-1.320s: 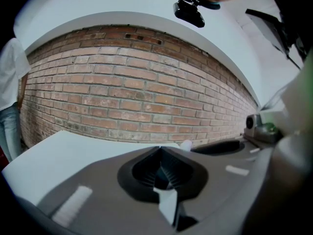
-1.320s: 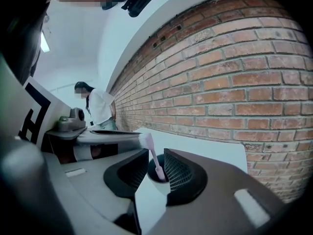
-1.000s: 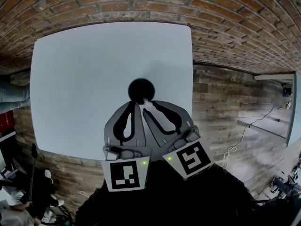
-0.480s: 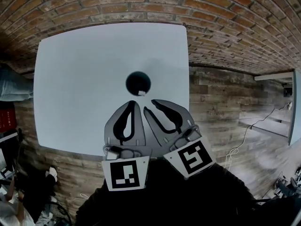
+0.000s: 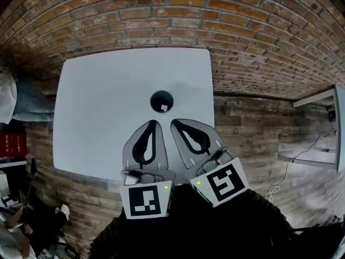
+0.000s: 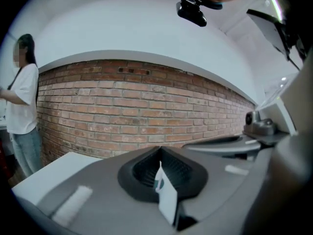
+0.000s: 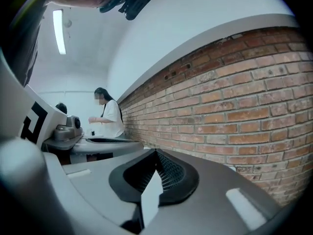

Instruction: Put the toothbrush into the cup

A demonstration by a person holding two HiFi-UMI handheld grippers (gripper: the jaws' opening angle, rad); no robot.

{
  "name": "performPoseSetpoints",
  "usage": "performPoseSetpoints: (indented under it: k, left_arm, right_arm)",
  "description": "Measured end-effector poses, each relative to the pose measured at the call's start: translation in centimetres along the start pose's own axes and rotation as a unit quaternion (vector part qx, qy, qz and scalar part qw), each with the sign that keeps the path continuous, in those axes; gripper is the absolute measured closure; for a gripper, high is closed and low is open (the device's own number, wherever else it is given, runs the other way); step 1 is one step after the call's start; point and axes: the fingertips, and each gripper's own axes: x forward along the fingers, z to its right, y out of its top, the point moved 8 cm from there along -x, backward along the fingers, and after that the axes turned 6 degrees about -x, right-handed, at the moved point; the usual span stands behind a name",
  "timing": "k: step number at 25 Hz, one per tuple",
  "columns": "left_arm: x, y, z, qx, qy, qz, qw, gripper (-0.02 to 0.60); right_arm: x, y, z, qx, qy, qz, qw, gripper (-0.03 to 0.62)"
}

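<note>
While both tools are held close in front of the person, the cup (image 5: 161, 100) is seen standing upright on the white table (image 5: 102, 107), roughly midway across the tabletop and nearer to its right edge than to its left. The toothbrush (image 5: 164, 108) is found inside the cup: only a small white piece of it can be made out against the dark interior, at the side of the opening nearest the person.

The left gripper (image 5: 153, 123) is held just short of the cup on the person's side, its tip pointed toward it but apart from it. Its jaws are pressed together, the tips meeting in a single line, as is confirmed in the left gripper view. The right gripper (image 5: 174, 123) is held beside the left one, likewise just short of the cup and clear of it. Its jaws are also brought fully together, pad against pad, as seen in the right gripper view. The two marker cubes (image 5: 144, 201) are carried at the ends of the grippers farthest from the cup.

Beyond the cup, past the far edge of the table, a brick wall (image 5: 161, 15) is seen. A person in a white top (image 6: 22, 102) is caught at the left edge of the left gripper view.
</note>
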Motion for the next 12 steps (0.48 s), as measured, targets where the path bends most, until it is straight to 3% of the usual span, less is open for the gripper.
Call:
performPoseSetpoints:
  k: [12]
  left_arm:
    - [-2.6,4.1,2.1,0.046,-0.022,0.074,0.9960,0.574]
  right_arm:
    - [-3.4,5.2,0.2,-0.026,-0.037,0.085,0.995,0.594]
